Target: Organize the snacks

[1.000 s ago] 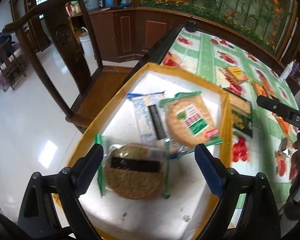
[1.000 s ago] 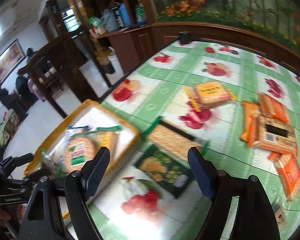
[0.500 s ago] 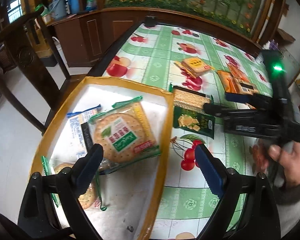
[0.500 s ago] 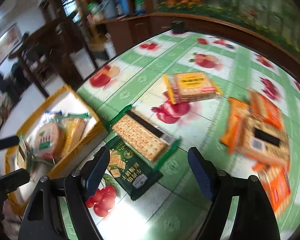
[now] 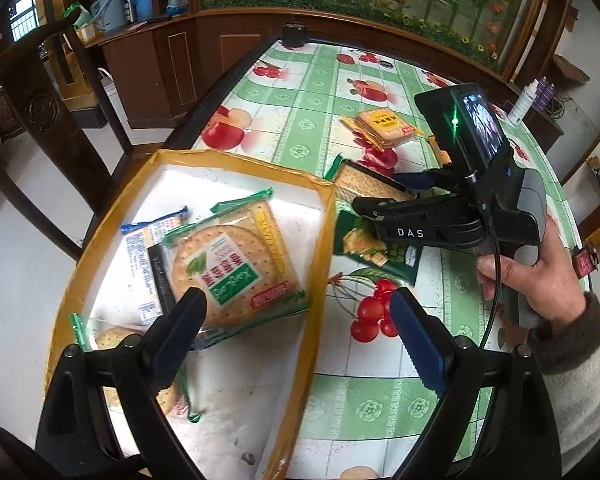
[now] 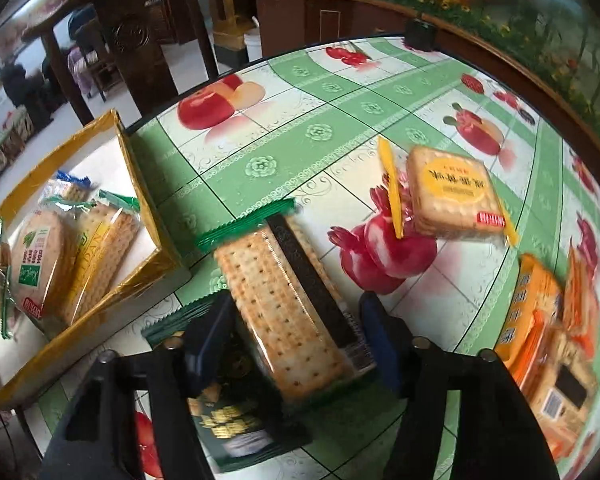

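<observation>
clear-wrapped cracker pack [image 6: 288, 312] flat on tablecloth, overlapping dark green packet [image 6: 228, 412]

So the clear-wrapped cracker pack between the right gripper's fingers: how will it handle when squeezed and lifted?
The cracker pack looks like a flat stack of square crackers, so probably stiff yet brittle under a hard squeeze. Its glossy film wrapper may slip. It partly rests on the dark green packet, which might shift as the right gripper, jaws open, closes.

Beside the box [image 5: 320, 248], the dark green packet [image 5: 364, 240] lies half hidden under the right tool [image 5: 384, 190]. In the right wrist view the orange packets [image 6: 548, 320] are blurred, their print unreadable.
</observation>
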Action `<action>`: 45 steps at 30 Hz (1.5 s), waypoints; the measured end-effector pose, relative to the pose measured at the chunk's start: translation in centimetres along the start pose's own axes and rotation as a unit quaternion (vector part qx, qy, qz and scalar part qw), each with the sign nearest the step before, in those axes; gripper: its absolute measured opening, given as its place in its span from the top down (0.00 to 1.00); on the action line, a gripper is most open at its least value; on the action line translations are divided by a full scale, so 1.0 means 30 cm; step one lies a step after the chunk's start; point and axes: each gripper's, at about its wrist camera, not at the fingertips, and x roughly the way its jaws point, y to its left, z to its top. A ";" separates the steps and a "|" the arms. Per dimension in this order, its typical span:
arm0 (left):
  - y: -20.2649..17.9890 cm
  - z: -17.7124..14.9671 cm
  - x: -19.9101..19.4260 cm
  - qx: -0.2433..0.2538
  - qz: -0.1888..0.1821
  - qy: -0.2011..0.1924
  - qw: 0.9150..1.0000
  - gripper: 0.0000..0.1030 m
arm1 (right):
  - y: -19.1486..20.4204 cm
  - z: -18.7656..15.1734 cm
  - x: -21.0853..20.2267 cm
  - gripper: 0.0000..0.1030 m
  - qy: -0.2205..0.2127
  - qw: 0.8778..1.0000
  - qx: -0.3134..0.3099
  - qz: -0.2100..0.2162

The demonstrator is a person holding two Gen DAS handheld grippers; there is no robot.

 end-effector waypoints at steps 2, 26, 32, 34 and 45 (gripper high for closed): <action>-0.015 0.007 0.010 -0.001 -0.004 0.003 1.000 0.10 | -0.020 -0.022 -0.017 0.47 -0.003 1.000 0.018 -0.005; -0.224 0.104 0.331 -0.215 0.012 0.060 0.975 0.10 | -0.229 -0.438 -0.276 0.50 -0.029 0.988 0.154 -0.011; -0.240 0.118 0.390 -0.223 0.054 0.066 0.971 0.07 | -0.248 -0.444 -0.300 0.50 -0.049 0.986 0.162 0.008; -0.244 0.125 0.402 -0.229 0.069 0.064 0.969 0.05 | -0.255 -0.445 -0.313 0.49 -0.058 0.984 0.166 0.014; -0.355 0.146 0.457 -0.157 0.098 0.104 0.977 0.01 | -0.278 -0.448 -0.336 0.41 -0.073 0.980 0.184 0.015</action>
